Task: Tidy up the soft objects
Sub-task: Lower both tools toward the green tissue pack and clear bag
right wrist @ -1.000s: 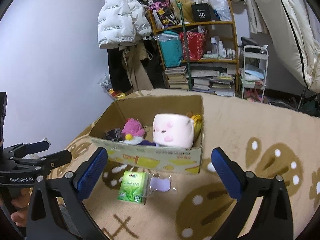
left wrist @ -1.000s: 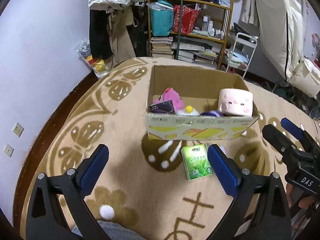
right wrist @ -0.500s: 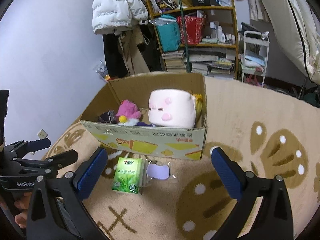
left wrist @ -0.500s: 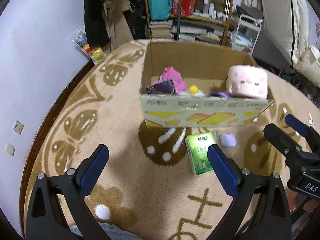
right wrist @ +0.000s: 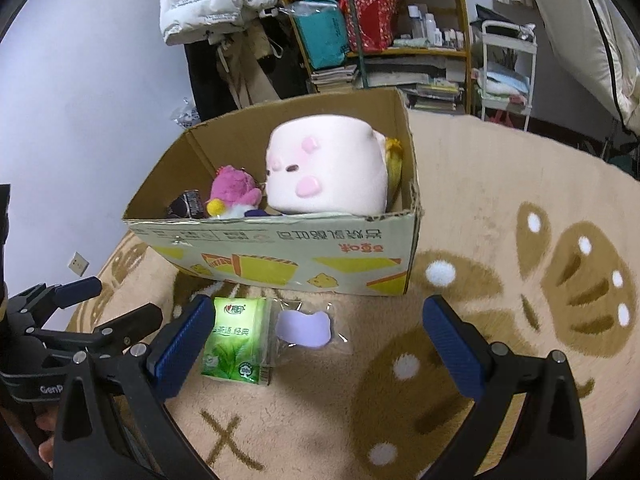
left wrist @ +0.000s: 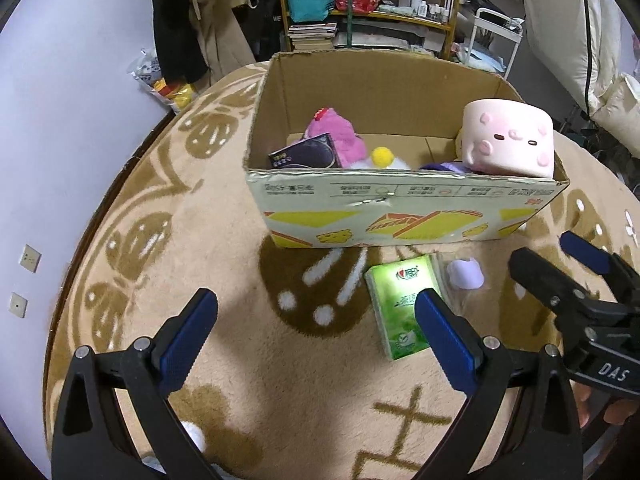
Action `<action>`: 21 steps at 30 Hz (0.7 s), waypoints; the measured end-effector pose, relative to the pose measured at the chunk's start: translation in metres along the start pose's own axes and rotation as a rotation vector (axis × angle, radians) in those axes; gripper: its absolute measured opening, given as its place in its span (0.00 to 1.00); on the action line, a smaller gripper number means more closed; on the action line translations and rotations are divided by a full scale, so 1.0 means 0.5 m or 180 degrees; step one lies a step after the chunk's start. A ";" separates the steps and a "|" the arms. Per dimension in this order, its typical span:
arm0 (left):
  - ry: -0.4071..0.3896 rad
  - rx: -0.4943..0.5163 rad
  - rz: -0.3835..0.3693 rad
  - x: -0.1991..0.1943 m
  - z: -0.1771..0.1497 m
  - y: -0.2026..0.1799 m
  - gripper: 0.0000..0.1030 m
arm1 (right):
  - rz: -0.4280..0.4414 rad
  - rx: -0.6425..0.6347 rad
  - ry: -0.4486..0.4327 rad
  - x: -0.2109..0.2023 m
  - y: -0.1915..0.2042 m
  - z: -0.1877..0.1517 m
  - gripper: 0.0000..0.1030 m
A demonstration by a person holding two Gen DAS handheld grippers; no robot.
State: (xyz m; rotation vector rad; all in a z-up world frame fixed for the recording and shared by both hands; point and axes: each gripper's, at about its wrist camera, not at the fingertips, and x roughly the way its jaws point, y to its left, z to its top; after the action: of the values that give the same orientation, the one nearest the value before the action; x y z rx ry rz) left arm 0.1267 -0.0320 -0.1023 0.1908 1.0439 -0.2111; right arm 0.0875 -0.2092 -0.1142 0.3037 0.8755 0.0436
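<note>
- A tan rug (left wrist: 224,360) with brown leaf and dot patterns covers the floor under everything.
- An open cardboard box (left wrist: 400,216) stands on the rug, its printed front wall facing both cameras.
- A pale pink cube plush (right wrist: 328,172) fills the box's right end and rises above the rim.
- A magenta plush (right wrist: 234,192) sits in the left part of the box, beside a dark packet (left wrist: 306,154).
- The left gripper (left wrist: 316,330) hovers above the rug in front of the box, jaws spread wide, holding nothing.
- The right gripper (right wrist: 314,338) hovers likewise, jaws spread wide and empty.
- A green tissue pack (right wrist: 236,340) lies on the rug just in front of the box.
- A small lilac soft item in clear wrap (right wrist: 306,328) lies just to the right of the pack.
</note>
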 end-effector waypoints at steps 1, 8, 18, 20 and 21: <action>0.0013 0.0000 0.0012 0.005 0.001 -0.001 0.95 | 0.0003 0.0020 0.0018 0.005 -0.002 0.000 1.00; 0.0222 -0.0031 0.0025 0.050 0.000 0.000 0.95 | 0.0053 0.0173 0.0151 0.041 -0.012 -0.002 1.00; 0.0356 -0.0055 -0.0074 0.086 0.000 -0.002 0.95 | 0.0087 0.0202 0.0245 0.068 -0.011 -0.002 1.00; 0.0355 0.0004 -0.0105 0.087 -0.001 -0.012 0.95 | 0.0106 0.0204 0.0251 0.070 -0.011 -0.002 1.00; 0.0353 0.0030 -0.0124 0.087 -0.001 -0.016 0.95 | 0.0118 0.0207 0.0256 0.071 -0.011 -0.001 1.00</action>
State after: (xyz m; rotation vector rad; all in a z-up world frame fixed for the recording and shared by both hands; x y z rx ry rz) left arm 0.1452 -0.0433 -0.1411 0.1924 1.1576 -0.2427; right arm 0.1096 -0.2085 -0.1426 0.3811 0.9523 0.0621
